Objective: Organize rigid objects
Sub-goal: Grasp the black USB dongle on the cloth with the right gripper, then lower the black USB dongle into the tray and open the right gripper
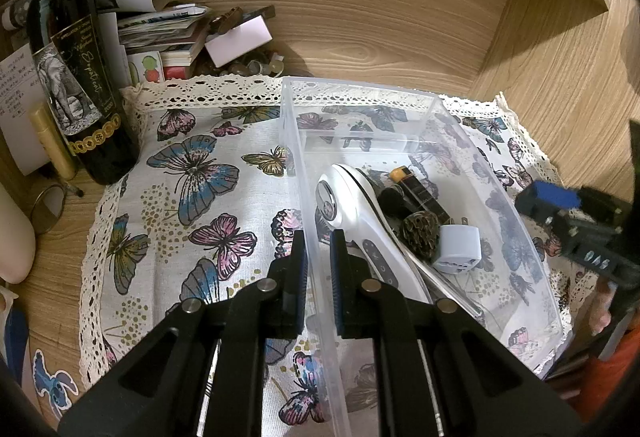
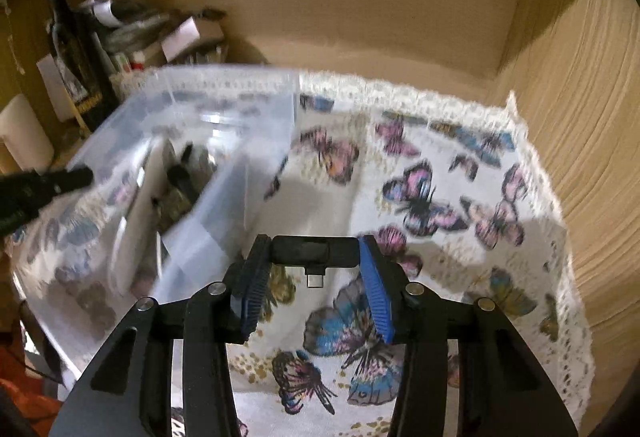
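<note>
A clear plastic box stands on a butterfly cloth. It holds a white handheld device, a black cylinder with a yellow end, a dark cone-like piece and a pale blue plug adapter. My left gripper is shut on the box's left wall, one finger on each side. My right gripper is shut on a small black adapter with a USB-C plug pointing down, lifted above the cloth to the right of the box. In the left wrist view the right gripper sits beside the box's right wall.
A dark wine bottle, a gold tube and a pile of papers and small items crowd the back left corner. Wooden walls close the back and the right side. The right wrist view is blurred.
</note>
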The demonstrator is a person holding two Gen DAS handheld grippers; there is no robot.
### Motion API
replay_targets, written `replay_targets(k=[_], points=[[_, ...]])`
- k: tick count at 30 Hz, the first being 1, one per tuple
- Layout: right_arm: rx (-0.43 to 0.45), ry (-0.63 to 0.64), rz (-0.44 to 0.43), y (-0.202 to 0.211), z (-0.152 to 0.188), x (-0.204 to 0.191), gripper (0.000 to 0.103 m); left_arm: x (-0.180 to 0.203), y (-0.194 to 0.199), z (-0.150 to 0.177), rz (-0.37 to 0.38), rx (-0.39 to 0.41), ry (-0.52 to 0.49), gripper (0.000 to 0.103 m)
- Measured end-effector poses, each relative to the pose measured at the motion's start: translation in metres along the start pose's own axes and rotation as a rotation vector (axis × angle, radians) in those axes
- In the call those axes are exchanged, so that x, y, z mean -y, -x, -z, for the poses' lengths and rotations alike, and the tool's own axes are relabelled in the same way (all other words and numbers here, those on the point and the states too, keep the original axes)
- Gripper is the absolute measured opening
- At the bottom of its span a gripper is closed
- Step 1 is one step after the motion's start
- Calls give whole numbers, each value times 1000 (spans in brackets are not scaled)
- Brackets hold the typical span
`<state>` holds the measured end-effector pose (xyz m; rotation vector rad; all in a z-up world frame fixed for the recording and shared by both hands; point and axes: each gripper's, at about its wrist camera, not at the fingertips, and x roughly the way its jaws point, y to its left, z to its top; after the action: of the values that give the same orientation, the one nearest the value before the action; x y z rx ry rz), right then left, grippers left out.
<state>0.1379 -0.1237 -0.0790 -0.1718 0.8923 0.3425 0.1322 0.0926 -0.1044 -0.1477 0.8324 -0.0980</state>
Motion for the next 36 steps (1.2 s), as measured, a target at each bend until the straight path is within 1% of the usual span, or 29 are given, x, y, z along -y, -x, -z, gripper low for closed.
replay_targets(k=[7,13,18,25,28,32,36], points=[[88,62,-21,22,-23,-18,41,0,0,0,-1,0,0,10],[120,124,-64,24,-34,-41,41,0,0,0,-2,1,-1,10],[95,167,-92,10,-37,-60,41,0,0,0,-3,1,-3,10],[-8,219,-135,-22,-39,-79,41,1,0,0,-4,1,-2,10],[-40,227,-138,-31,-40,-84,41,1,0,0,-5,1,-4,10],[-57,227,-133,-36,-39,-85,41,1,0,0,-6,2,-3,10],[-42,214,-139,-30,-40,-83,43,2,0,-1,-8,-1,-2,10]])
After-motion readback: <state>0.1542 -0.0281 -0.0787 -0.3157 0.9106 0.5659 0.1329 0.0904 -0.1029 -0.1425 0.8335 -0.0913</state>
